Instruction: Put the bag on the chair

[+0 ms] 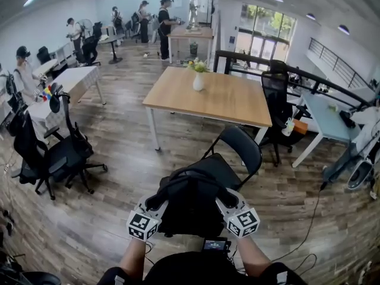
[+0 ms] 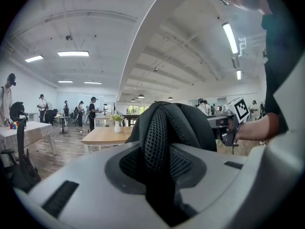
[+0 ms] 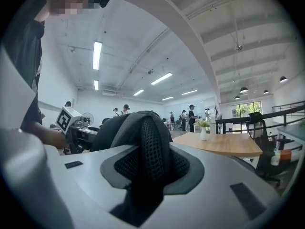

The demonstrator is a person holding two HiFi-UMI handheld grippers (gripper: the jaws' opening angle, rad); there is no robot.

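Note:
A black backpack [image 1: 191,199] hangs in front of me by its mesh shoulder straps. My left gripper [image 1: 155,203] is shut on the left strap [image 2: 159,142], and my right gripper [image 1: 224,199] is shut on the right strap [image 3: 150,149]. The bag is held just in front of and partly over the seat of a black chair [image 1: 240,147], whose backrest shows beyond the bag. Each gripper view shows the padded strap pinched between the jaws, with the bag's rounded top behind it. Most of the seat is hidden by the bag.
A wooden table [image 1: 209,97] with a white vase [image 1: 198,80] stands beyond the chair. Black office chairs [image 1: 56,153] stand to the left, another [image 1: 276,94] to the right by a pale table [image 1: 332,120]. Several people work at the far end. A cable [image 1: 309,224] lies on the floor at right.

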